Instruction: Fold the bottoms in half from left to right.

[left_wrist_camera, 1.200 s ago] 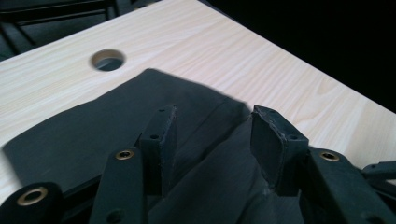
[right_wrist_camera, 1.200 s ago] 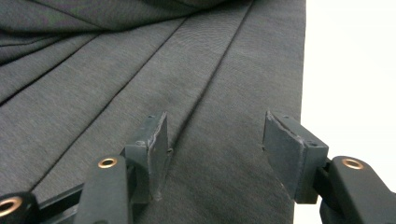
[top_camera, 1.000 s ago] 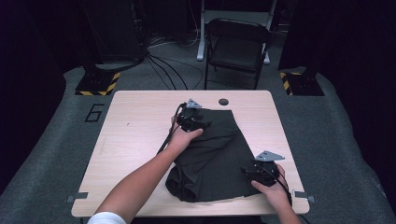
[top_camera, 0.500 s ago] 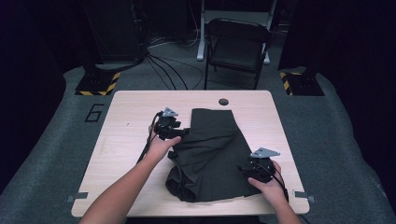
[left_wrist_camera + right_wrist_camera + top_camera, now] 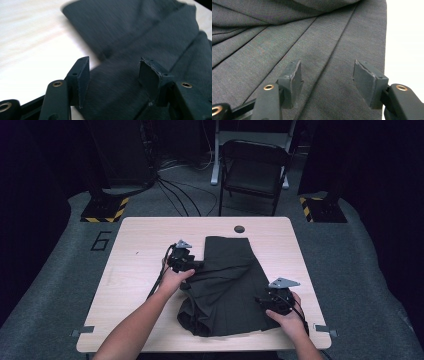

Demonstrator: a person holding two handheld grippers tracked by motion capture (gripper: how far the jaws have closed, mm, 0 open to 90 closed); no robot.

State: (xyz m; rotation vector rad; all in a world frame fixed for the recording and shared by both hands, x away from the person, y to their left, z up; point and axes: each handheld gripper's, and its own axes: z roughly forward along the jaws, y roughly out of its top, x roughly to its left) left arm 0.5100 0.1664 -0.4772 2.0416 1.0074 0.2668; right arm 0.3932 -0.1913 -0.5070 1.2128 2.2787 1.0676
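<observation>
The dark pleated skirt [image 5: 225,287] lies right of centre on the table [image 5: 135,270]. Both jaws gape, nothing pinched: left gripper [image 5: 192,266] at the cloth's nine o'clock edge, its jaws just been widening, right gripper [image 5: 261,301] around four o'clock. Nipping a single layer could drag the folds askew. Earlier the left hand sat up near twelve; it's now nearer and leftward

The left gripper [image 5: 192,266] is sliding away from the far end of the dark cloth [image 5: 225,285], coming down to its left edge. Its jaws have just been opening, nothing pinched between them. The cloth's far part is maybe lying flatter now, hard to tell.
</observation>
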